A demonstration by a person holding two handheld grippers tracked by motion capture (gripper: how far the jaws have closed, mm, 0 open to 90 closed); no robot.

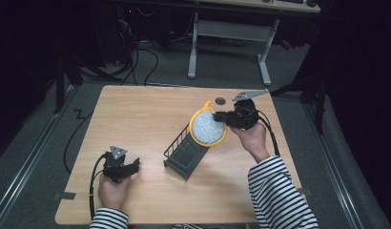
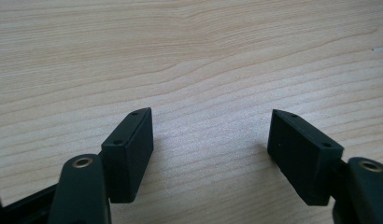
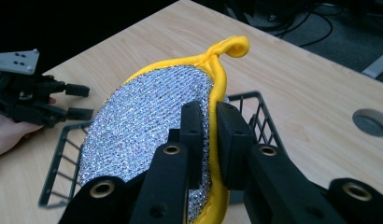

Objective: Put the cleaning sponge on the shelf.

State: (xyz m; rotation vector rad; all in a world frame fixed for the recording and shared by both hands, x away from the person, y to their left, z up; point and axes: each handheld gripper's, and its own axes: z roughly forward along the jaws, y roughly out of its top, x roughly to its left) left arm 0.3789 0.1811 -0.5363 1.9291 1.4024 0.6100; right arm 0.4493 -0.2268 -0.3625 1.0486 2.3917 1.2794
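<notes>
1. Here, the round scrubbing pad (image 1: pixel 208 127), silver mesh with a yellow rim, hangs over the far end of the black wire basket (image 1: pixel 184 153).
2. The right gripper (image 3: pixel 209 126) pinches its edge; probably the next move is lowering and letting go.
3. The left gripper (image 1: pixel 135 165) rests near-left, jaws spread, empty.

A round silver scrubbing pad (image 1: pixel 208 127) with yellow trim is held tilted above a dark wire basket (image 1: pixel 185 153), centre frame.
</notes>
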